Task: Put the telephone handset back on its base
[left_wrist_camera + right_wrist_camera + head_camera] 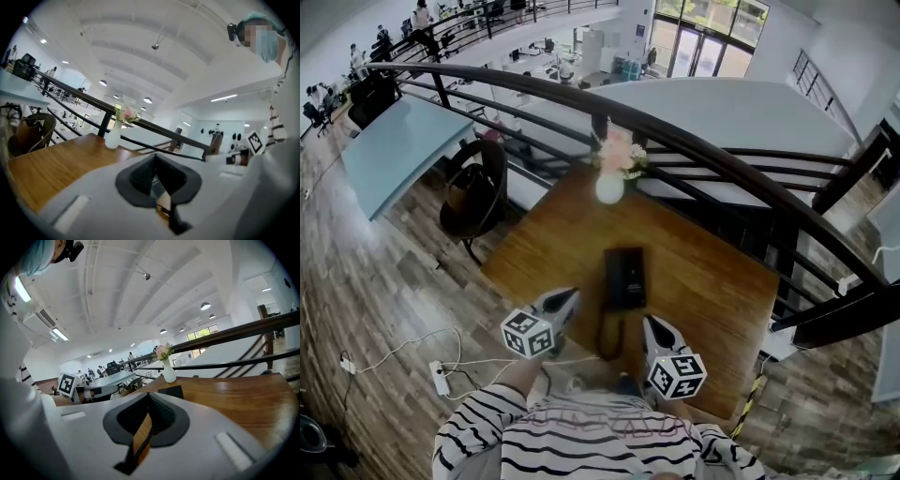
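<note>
A black telephone (624, 278) lies on the wooden table (712, 281), and its cord (604, 339) loops toward the near edge. From the head view I cannot tell the handset from the base. My left gripper (572, 294) hovers just left of the phone's near end, its jaws shut on nothing (155, 158). My right gripper (650, 322) is off the phone's near right corner, also shut and empty (148, 397). In the right gripper view the telephone (171, 392) shows just past the jaw tips.
A white vase with pink flowers (610, 183) stands at the table's far edge, close to a dark curved railing (703, 142). A dark chair (476, 195) sits left of the table. A power strip (441, 378) and cables lie on the floor at the near left.
</note>
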Demonstrator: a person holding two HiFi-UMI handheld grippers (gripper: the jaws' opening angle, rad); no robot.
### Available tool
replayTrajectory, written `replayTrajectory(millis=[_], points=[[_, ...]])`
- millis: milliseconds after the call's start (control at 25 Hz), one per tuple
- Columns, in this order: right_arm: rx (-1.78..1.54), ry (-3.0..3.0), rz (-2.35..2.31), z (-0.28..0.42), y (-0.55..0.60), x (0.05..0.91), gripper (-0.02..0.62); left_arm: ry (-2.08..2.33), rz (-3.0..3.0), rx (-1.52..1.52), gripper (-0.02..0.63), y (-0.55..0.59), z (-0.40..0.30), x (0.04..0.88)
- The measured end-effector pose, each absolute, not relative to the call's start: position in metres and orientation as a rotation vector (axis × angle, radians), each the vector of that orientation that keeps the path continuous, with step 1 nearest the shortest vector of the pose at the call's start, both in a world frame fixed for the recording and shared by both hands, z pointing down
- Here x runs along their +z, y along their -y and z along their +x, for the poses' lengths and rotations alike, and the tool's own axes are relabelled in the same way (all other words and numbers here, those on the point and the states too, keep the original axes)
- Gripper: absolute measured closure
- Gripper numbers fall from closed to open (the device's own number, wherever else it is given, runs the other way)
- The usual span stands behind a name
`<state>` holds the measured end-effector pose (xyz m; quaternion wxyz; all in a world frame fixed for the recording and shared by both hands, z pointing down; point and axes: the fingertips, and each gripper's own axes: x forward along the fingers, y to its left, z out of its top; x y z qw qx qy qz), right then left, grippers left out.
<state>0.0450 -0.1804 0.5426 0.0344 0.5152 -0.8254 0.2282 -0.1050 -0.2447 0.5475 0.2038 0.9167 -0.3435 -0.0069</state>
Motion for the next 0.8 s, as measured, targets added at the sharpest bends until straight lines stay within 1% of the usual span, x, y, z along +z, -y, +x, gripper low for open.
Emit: replayTrajectory(millis=[360, 600, 800], points=[[0.646, 2.548, 1.574, 0.012, 0.159, 0.545, 0.595, 0.894, 2.616, -0.021, 0.603, 0.195, -0.129, 0.534], [0.628, 2.558, 1.557, 0.011, 0.138, 0.542, 0.595, 0.880, 2.607, -0.051, 0.603, 0.158, -0.125, 0.528], [0.622, 2.557, 1.541, -0.008, 0.129, 0.542, 0.595, 0.886, 2.607, -0.054, 0.603, 0.141, -0.142, 0.526]])
